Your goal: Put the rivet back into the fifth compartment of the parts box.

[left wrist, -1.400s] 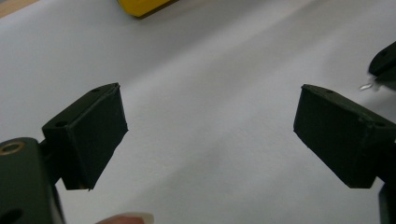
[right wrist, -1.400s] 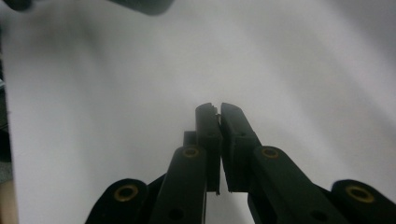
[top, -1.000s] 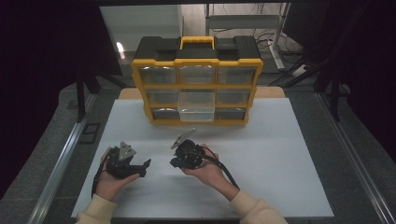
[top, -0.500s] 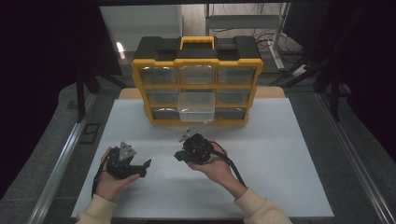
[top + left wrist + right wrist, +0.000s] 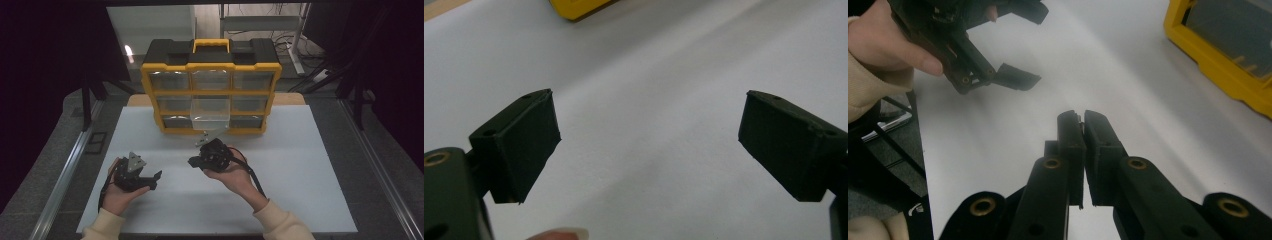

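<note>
The yellow organizer (image 5: 211,85) stands upright at the far edge of the white surface (image 5: 300,170), its clear middle drawer (image 5: 210,111) pulled out just beyond the closed, empty right gripper (image 5: 192,161), while the left gripper (image 5: 154,180), jaws spread and empty, sits farther from it.

Cream sleeves (image 5: 274,221), black hand-held gripper (image 5: 1083,120) with brass-ringed screw holes, trailing black cable.

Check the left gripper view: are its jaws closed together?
No: the left gripper has its two black jaws standing wide apart, with bare white table between them.
</note>
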The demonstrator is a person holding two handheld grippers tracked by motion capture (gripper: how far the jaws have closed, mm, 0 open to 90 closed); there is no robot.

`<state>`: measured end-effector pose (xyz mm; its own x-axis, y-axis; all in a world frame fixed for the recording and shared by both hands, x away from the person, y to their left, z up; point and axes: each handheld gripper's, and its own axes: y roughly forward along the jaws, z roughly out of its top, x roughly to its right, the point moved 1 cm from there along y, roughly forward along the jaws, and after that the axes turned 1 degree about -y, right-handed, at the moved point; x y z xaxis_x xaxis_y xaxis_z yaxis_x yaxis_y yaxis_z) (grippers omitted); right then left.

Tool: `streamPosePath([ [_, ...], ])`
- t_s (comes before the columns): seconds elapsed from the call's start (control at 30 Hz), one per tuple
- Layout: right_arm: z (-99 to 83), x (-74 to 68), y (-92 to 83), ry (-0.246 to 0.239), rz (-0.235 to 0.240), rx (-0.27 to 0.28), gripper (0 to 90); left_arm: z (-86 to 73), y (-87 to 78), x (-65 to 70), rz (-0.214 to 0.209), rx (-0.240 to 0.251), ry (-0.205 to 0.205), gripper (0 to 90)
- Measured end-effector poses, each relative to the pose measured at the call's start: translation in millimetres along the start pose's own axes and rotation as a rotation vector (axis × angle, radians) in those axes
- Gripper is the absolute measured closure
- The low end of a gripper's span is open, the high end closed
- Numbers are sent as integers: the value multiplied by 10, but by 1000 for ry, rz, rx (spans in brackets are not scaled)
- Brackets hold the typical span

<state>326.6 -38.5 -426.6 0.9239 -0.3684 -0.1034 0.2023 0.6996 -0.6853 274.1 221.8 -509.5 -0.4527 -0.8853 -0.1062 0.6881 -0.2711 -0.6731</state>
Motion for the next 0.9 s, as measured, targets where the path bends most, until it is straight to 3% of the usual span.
streamPosePath([
  [0.47,58,43,-145,2,-14,41,872,0,3,4,0,-1,2,99],
  [0.9,116,139,-431,13,-43,109,872,0,8,9,-1,-4,5,99],
])
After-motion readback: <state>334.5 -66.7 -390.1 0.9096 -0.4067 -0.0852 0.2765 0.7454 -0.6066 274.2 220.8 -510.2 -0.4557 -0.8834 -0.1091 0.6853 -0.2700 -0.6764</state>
